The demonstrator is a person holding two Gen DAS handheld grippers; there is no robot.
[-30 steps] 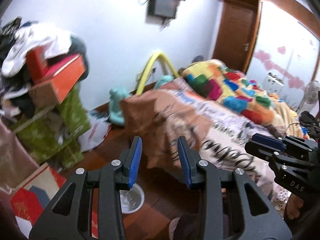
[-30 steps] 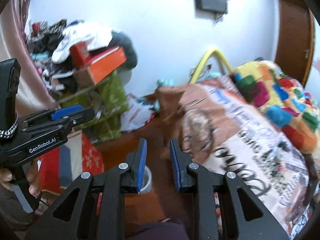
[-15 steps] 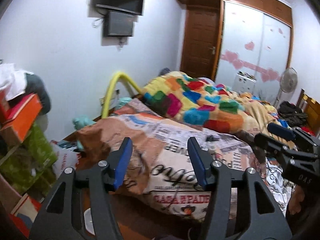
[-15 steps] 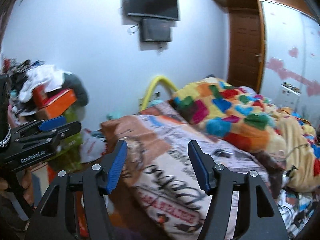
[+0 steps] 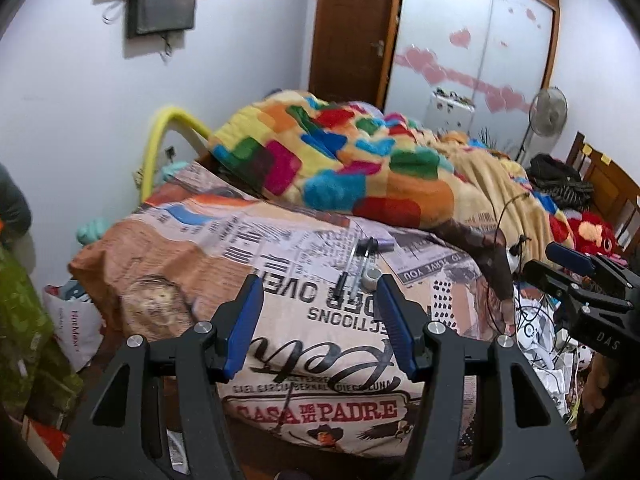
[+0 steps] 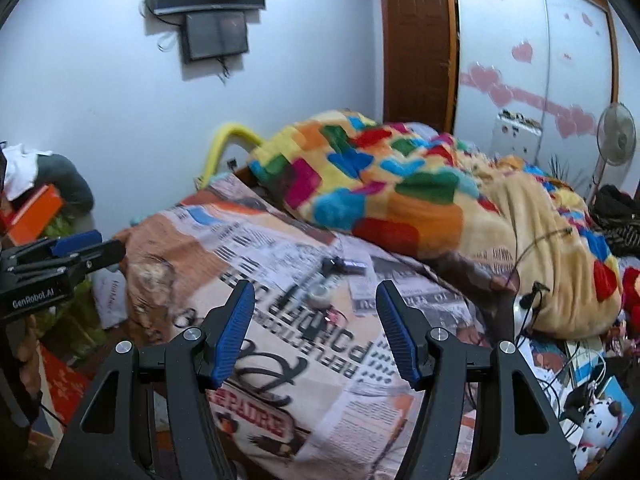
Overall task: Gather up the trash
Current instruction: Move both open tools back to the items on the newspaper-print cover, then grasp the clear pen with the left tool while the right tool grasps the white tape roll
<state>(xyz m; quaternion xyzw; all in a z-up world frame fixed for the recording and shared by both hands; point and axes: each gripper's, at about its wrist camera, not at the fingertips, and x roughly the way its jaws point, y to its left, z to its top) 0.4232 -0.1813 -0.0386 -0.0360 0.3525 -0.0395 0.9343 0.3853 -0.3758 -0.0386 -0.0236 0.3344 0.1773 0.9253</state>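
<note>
Now both grippers, left gripper (image 5: 318, 312) and right gripper (image 6: 316, 316), gape empty above two pens (image 5: 352, 270).

Both wrist cameras look forward from the foot of the bed (image 5: 320, 344), facing its newsprint cover and the wardrobe (image 6: 536, 60) beyond. Each view catches the other gripper at its edge; both share the patchwork blanket (image 5: 340, 160).

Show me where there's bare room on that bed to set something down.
Free: the newspaper-print cover between the pens and the bed's near edge, and its orange corner. Crowded: the patchwork blanket heaped behind, cables at right.
</note>
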